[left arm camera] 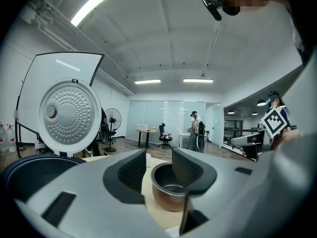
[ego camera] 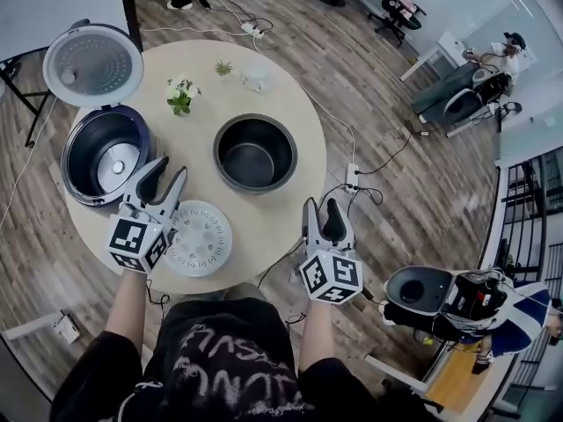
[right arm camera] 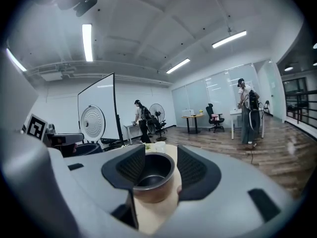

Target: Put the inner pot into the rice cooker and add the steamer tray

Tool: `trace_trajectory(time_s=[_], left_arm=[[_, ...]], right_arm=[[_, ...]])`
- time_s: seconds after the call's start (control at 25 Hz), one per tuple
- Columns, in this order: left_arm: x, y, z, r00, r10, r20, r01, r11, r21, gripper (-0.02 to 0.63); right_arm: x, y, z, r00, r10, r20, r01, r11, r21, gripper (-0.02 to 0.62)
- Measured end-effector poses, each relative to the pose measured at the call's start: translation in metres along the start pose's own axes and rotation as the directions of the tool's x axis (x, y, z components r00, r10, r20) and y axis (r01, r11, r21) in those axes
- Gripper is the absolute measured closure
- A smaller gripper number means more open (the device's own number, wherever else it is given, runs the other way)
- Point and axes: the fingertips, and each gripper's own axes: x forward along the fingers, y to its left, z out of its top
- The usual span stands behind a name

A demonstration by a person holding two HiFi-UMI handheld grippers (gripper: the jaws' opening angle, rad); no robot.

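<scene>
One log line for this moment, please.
left gripper open, empty | right gripper open, empty | inner pot on table, outside rice cooker | steamer tray on table | lid up

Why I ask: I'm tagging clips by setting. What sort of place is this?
Most likely an open-plan office or lab rather than a home kitchen. The clues are an office chair at a desk, glass partition walls and a long ceiling strip light.

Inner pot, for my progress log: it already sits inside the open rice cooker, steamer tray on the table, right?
No: the head view shows the inner pot on the table, beside the open rice cooker. The steamer tray lies there too.
</scene>
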Motion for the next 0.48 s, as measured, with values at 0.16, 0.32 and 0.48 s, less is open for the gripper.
trace_trajectory(time_s=[0.16, 0.32, 0.48], left_arm=[[0.013, 0.001, -0.004, 1.000, -0.009, -0.019, 0.009, 1.000, 0.001, 0.443], [0.029, 0.003, -0.011, 0.999, 0.000, -0.040, -0.001, 1.000, -0.008, 0.443], [0.048, 0.006, -0.021, 0.998, 0.022, -0.066, -0.023, 1.000, -0.009, 0.443]], right_arm=[[0.015, -0.006, -0.004, 1.000, -0.007, -0.029, 0.007, 1.000, 0.000, 0.393], [0.031, -0.013, -0.011, 0.998, 0.008, -0.060, -0.007, 1.000, 0.008, 0.393], [0.055, -0.025, -0.019, 0.996, 0.030, -0.087, -0.027, 0.999, 0.029, 0.393]])
